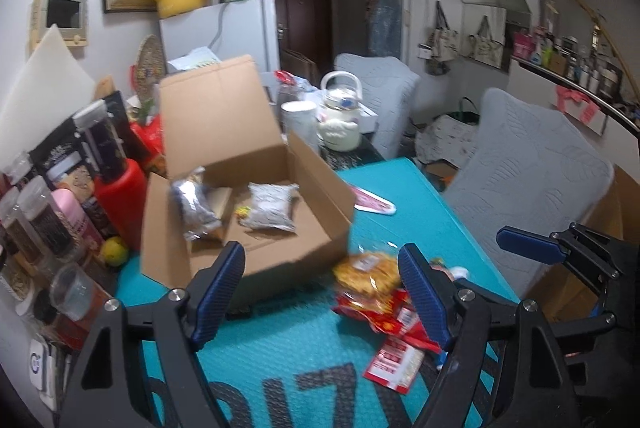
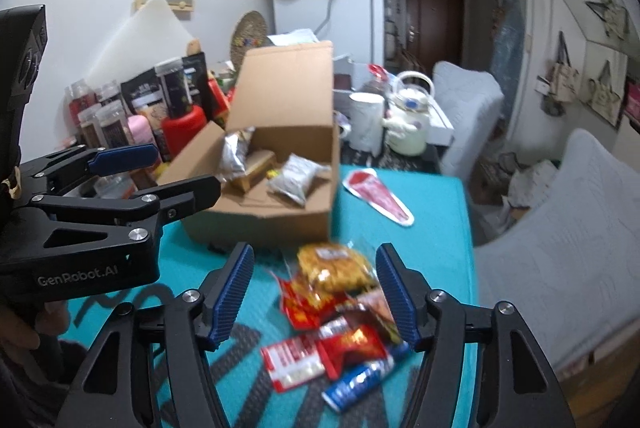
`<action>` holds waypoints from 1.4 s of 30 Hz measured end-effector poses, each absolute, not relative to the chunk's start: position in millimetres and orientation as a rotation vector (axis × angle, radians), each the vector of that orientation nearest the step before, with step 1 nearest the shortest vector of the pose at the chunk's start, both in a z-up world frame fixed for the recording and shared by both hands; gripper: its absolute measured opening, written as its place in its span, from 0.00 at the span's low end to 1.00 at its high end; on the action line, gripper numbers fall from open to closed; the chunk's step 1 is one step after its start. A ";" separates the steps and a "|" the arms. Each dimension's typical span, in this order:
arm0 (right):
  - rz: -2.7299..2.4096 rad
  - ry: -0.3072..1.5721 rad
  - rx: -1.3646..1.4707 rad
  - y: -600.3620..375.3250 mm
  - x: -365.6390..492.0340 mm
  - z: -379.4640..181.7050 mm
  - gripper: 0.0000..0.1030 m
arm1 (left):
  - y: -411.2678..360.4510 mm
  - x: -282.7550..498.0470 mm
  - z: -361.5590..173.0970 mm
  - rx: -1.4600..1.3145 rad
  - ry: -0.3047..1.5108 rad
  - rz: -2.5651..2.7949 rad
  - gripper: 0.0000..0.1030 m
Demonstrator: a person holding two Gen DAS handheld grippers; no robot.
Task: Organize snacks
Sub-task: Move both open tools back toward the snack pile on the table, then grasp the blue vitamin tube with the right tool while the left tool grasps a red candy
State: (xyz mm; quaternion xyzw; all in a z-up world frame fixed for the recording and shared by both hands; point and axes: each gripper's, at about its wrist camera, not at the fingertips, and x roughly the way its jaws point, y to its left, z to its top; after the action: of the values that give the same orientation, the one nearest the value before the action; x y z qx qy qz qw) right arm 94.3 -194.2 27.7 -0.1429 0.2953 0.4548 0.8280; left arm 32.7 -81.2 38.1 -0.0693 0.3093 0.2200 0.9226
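An open cardboard box (image 1: 256, 252) stands on the teal mat (image 1: 280, 368), with two silvery snack packets (image 1: 270, 206) inside. In front of the box lies a loose pile of snacks: a yellow packet (image 2: 334, 266), red packets (image 2: 348, 342) and a blue one (image 2: 360, 384). My left gripper (image 1: 320, 260) is open in front of the box's near wall, nothing between its fingers. The right gripper (image 2: 316, 260) is open above the pile, its pads not touching any packet. It also shows at the right edge of the left wrist view (image 1: 528, 246).
Jars, bottles and a red container (image 1: 120, 196) crowd the mat's left side. A white mug (image 2: 366, 120) and a teapot (image 2: 408, 126) stand behind the box. A pink-and-white wrapper (image 2: 380, 196) lies to the box's right. Two grey-covered chairs (image 1: 532, 180) stand at the table's right edge.
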 end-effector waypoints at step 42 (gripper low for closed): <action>0.758 0.968 -0.190 -237.1 128.9 -112.4 0.36 | -110.8 56.2 -83.2 -0.239 0.826 0.190 0.77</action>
State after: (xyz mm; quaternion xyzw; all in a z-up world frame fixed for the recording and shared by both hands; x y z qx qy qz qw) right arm 128.9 -237.1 -112.4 -0.0888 0.4534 0.3549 0.8128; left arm 56.2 -110.8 -83.2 -0.1155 0.3999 0.0921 0.9046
